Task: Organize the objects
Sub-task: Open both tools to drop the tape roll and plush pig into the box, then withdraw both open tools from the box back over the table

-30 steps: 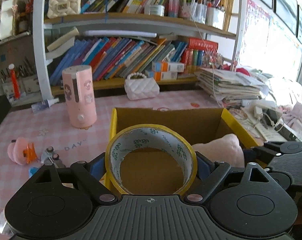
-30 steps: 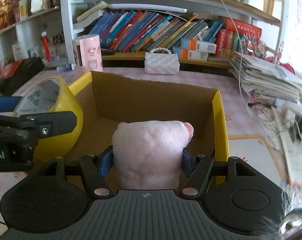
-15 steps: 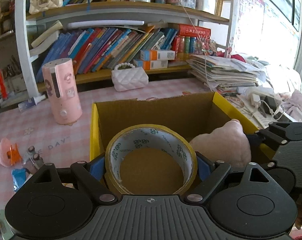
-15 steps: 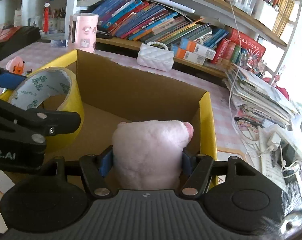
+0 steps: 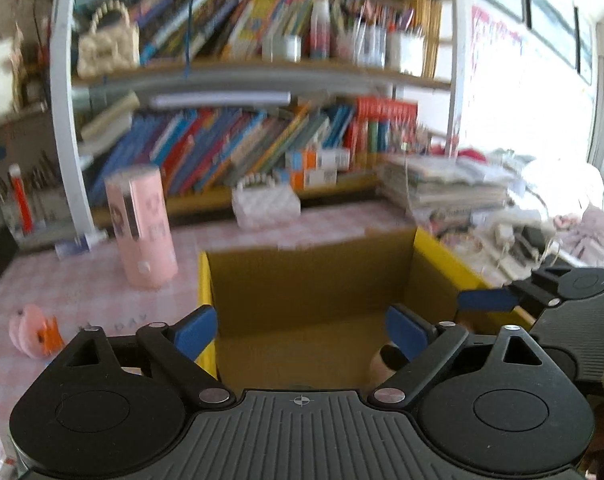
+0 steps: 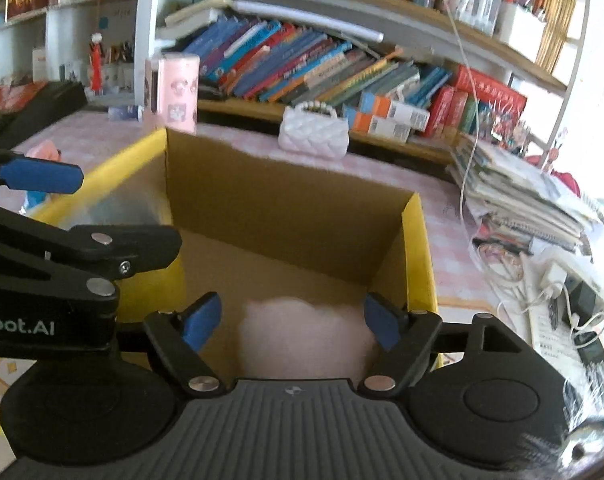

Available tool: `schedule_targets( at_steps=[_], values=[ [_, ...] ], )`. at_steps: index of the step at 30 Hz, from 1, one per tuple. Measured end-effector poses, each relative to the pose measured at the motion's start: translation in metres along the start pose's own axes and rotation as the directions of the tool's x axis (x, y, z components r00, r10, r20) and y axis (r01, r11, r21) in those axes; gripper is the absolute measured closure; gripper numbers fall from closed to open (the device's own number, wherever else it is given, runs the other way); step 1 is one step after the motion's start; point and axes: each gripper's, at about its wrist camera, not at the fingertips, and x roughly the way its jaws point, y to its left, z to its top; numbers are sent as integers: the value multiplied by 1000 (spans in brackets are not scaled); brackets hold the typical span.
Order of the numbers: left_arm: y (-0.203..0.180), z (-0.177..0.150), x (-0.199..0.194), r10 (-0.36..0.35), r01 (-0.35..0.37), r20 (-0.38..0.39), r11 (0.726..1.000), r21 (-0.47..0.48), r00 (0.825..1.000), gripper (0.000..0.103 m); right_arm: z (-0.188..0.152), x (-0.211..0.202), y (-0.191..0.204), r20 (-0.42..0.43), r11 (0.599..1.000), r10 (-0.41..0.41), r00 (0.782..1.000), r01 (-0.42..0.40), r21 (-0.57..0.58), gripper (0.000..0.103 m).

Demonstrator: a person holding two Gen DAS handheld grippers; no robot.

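Observation:
An open cardboard box (image 5: 442,256) (image 6: 416,240) with yellow rims stands on the pink checked table. My left gripper (image 5: 302,332) hangs over its near left side, its jaws opening with nothing between them; one of its blue pads (image 6: 41,176) shows in the right wrist view. The yellow tape roll is out of clear sight; a pale blur (image 6: 113,208) lies by the box's left wall. My right gripper (image 6: 293,316) is opening, and the pink plush toy (image 6: 302,336) (image 5: 384,360) sits in the box between its fingers with gaps on both sides.
A pink cylinder (image 5: 141,232) and a white quilted purse (image 5: 265,204) stand behind the box. A pink and orange toy (image 5: 31,332) lies on the table at left. Stacked papers (image 6: 522,196) and cables crowd the right. Bookshelves fill the back.
The tape roll has left the left gripper, whose jaws spread wider. The right jaws have come off the plush toy, which now sits lower in the box.

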Motion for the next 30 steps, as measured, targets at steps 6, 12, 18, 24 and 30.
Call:
schedule_targets(
  at_steps=[6, 12, 18, 24, 30],
  values=[
    [0, -2, -33, 2, -2, 83, 1000, 4, 997, 9, 0, -29, 6, 83, 997, -55, 995, 50, 59, 25],
    [13, -8, -62, 11, -7, 133, 999, -35, 991, 8, -6, -65, 16, 158, 984, -153, 976, 137, 110, 22],
    [26, -22, -87, -9, 17, 143, 998, -54, 990, 8, -17, -98, 27, 173, 963, -233, 957, 203, 176, 20],
    [45, -42, -110, -10, 17, 107, 998, -56, 994, 8, -31, -115, 50, 96, 947, -249, 964, 221, 232, 16],
    [70, -70, -129, 20, -22, -31, 999, -49, 999, 8, -48, -121, 87, -37, 942, -213, 976, 215, 258, 13]
  ],
)
